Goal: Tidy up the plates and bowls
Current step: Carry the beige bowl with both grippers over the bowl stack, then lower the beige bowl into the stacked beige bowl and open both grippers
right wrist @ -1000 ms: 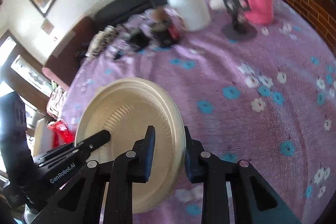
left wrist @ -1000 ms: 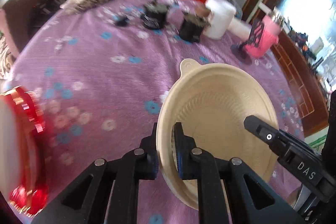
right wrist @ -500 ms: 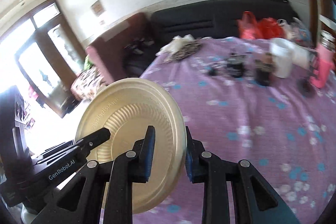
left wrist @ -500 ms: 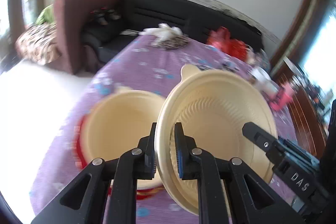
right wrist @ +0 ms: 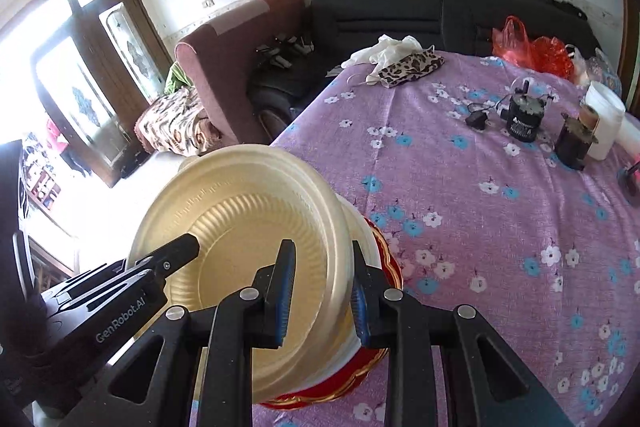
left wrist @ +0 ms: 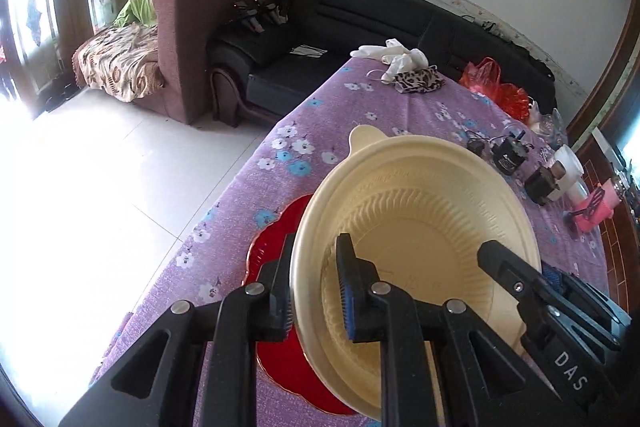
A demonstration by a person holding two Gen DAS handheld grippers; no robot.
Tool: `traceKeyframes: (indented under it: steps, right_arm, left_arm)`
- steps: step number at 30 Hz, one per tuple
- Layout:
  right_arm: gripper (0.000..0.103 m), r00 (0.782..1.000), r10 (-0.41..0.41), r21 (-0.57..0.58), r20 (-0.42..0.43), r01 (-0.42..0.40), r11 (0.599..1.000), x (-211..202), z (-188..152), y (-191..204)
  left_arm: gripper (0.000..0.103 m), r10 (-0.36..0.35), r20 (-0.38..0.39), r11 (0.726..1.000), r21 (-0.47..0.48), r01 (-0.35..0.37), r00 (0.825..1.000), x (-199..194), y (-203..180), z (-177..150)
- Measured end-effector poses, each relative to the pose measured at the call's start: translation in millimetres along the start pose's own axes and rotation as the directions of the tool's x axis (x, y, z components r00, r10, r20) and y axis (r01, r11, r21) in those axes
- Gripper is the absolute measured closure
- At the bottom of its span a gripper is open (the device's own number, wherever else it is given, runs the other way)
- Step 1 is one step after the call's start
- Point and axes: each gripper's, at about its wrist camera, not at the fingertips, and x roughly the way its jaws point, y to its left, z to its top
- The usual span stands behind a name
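Table [right wrist: 500,227], purple floral cloth, fills most of both views; sofa [left wrist: 380,23] and armchair [left wrist: 192,27] behind it.

Red plate [left wrist: 280,347] lies on the table's near edge, gold-rimmed.

Bowl [left wrist: 420,227], cream, ribbed, tab on its far rim, sits over the red plate, tilted. In the right wrist view it seems nested on another cream bowl [right wrist: 360,227]; cannot tell for certain.

Left gripper [left wrist: 312,291]: jaws narrow and opening, straddling the bowl's left rim; blue pad of the inner finger stands just clear of the wall.

Right gripper [right wrist: 322,295]: jaws narrow, clamped on the bowl's right rim, one finger inside and one outside.

Far side of table: white tub [right wrist: 604,123], black canisters [right wrist: 524,119], leopard-print cloth [right wrist: 412,65].
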Motion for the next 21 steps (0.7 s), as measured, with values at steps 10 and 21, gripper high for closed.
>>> traceKeyframes:
  steps: [10,21]
  right_arm:
    - [0.042,0.996,-0.031,-0.019,0.088,0.033,0.999,-12.4,5.1,-0.3]
    - [0.036,0.976,-0.044,-0.008,0.211,0.047,0.999,-63.0,-24.3,-11.8]
  left_arm:
    - [0.061,0.023,0.047,0.999,-0.034,-0.021,0.999,-8.0,12.6,-1.5]
    - [0.042,0.041,0.199,0.998,-0.046,-0.033,0.979,-51.8,13.7,-28.4]
